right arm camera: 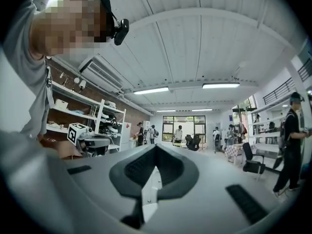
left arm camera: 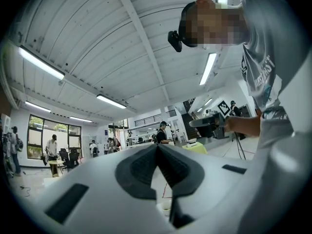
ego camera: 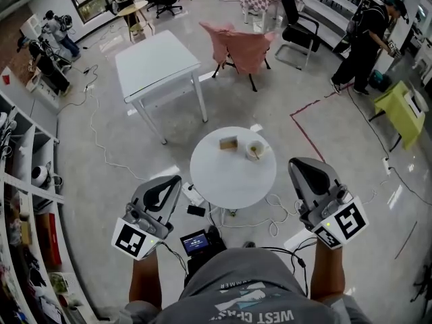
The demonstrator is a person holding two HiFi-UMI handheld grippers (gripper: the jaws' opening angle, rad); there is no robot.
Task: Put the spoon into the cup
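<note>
Head view: cup [ego camera: 256,150] on the round table [ego camera: 223,181], beside a box [ego camera: 228,142] — spoon too small to make out — left gripper [ego camera: 174,182] and right gripper [ego camera: 297,166] off the table's near edge. Left gripper view: jaws shut, empty. Right gripper view: jaws closed on nothing.

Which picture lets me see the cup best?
The head view: the cup sits in full sight on the round table. The left gripper view shows maybe a sliver of it; the right gripper view shows none.

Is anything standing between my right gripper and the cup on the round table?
Nothing visible. Only open space and bare table lie between the right gripper and the cup; the small box sits to the cup's left, off that line.
</note>
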